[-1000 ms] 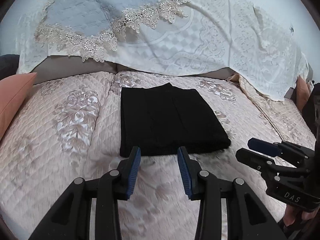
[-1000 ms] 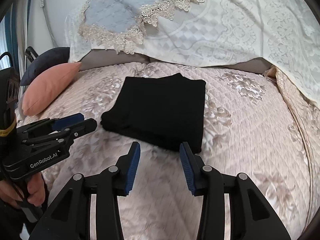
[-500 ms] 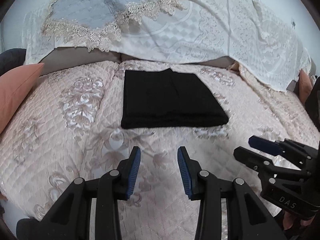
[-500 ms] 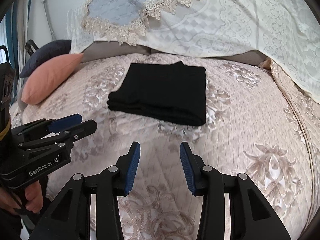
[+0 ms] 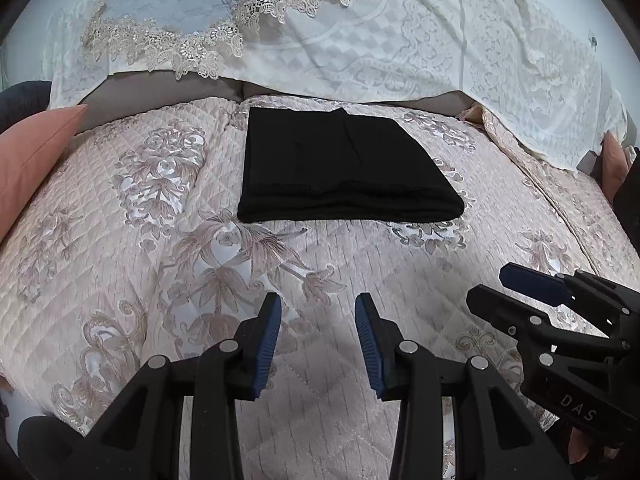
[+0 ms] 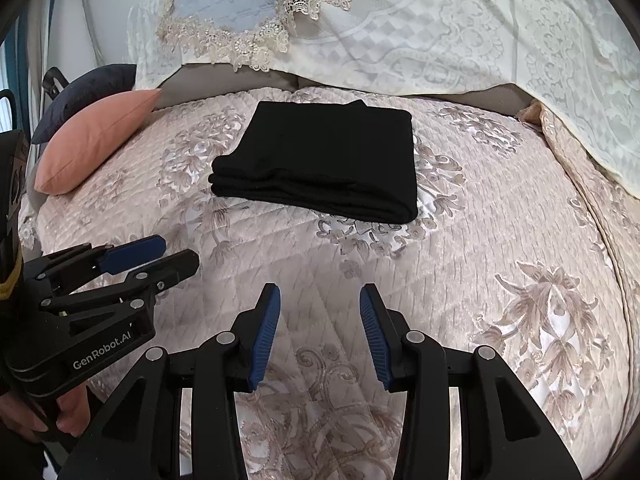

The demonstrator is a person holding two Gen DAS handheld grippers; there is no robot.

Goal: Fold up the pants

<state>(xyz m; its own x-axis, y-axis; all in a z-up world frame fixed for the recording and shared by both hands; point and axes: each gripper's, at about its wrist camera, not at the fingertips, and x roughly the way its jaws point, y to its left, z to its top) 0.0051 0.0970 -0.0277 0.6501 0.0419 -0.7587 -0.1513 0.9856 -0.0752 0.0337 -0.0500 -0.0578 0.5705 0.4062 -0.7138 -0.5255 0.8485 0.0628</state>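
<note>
Looking pretty done already — black pants (image 5: pixel 344 168) folded into a soft, floppy, light stack mid-bed (image 5: pixel 120 264), best pinched at the thick near edge, both left tool (image 5: pixel 318 336) and right tool (image 6: pixel 320 332) half-open, empty, well short.

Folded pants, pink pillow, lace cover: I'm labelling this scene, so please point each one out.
Folded pants (image 6: pixel 328 152), right wrist view, middle of the top layer.
Pink pillow (image 6: pixel 92 140), right wrist view, middle of its face.
Lace cover (image 5: pixel 420 52), left wrist view, patterned middle.
</note>
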